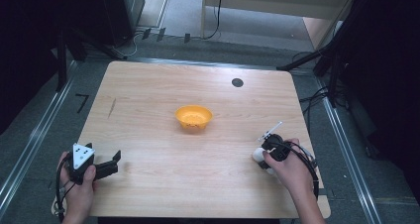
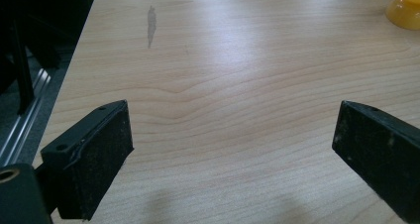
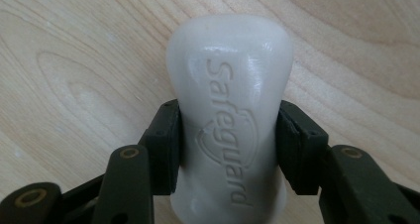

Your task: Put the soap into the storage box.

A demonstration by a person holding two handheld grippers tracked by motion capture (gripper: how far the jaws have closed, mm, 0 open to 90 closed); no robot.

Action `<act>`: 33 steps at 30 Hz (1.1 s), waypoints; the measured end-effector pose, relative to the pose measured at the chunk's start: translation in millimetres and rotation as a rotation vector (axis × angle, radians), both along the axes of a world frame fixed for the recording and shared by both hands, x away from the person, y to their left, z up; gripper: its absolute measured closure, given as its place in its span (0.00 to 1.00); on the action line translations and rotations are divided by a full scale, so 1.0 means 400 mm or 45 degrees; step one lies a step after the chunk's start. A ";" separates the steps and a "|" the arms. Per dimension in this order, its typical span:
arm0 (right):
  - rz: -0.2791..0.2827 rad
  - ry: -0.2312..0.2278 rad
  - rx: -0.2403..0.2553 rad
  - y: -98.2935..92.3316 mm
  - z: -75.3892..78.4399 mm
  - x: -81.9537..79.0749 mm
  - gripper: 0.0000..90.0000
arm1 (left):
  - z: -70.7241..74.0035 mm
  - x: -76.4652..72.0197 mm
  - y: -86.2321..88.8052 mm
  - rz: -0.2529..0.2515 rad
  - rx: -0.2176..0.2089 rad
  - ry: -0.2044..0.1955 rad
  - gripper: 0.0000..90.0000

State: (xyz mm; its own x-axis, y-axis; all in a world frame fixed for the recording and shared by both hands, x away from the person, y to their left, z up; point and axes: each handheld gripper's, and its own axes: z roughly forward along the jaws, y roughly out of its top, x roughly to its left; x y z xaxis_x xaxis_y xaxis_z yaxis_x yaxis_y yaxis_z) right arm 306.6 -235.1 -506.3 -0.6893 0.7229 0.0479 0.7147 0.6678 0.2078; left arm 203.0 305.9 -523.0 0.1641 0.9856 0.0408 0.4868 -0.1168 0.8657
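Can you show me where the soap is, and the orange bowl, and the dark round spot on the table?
soap [image 3: 230,110], right gripper view, its embossed middle.
orange bowl [image 1: 193,117], high view, its inside.
dark round spot [image 1: 237,82], high view, its centre.

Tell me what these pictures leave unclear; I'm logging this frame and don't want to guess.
- Soap bar, right gripper view: its near end is cut off by the bottom edge; its underside is hidden. In the high view the right tool and hand cover most of it.
- Orange bowl, left gripper view: cut off by the top right corner. In the high view its inside is too small to check.
- Dark round spot on the table, high view: too small to identify.
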 end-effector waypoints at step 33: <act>0.375 -0.168 0.020 0.147 0.143 0.128 0.57 | 0.000 0.001 -0.001 -0.003 0.007 0.003 0.04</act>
